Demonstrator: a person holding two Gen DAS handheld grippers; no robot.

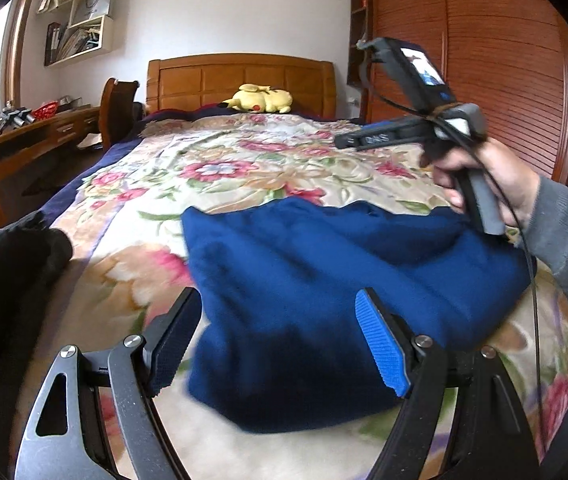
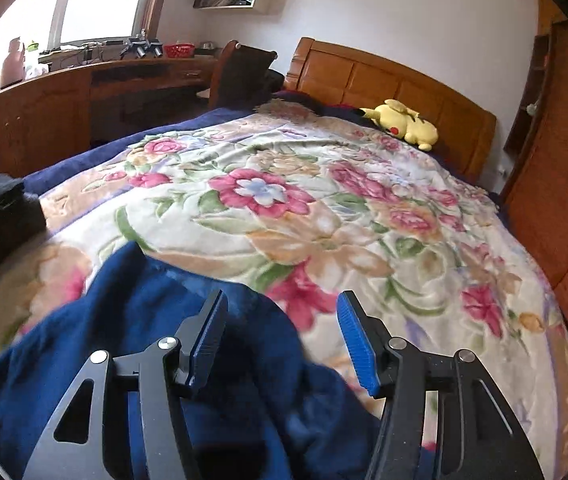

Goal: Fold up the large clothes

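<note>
Both the left gripper [image 1: 280,344] and right gripper [image 2: 280,340] hang open and empty over the blue sweater [image 1: 324,280], so next grab an edge to fold.

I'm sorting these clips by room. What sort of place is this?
A bedroom, most likely: a bed with a wooden headboard, a wardrobe beside it, and a desk under the window.

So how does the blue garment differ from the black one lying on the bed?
The blue garment is bright navy; the black garment is much darker. The blue one lies loosely in the middle of the near end of the floral blanket, just ahead of both tools; the black one sits bunched at the bed's left edge, away from them. Both rest on the blanket, and neither is gripped.
</note>
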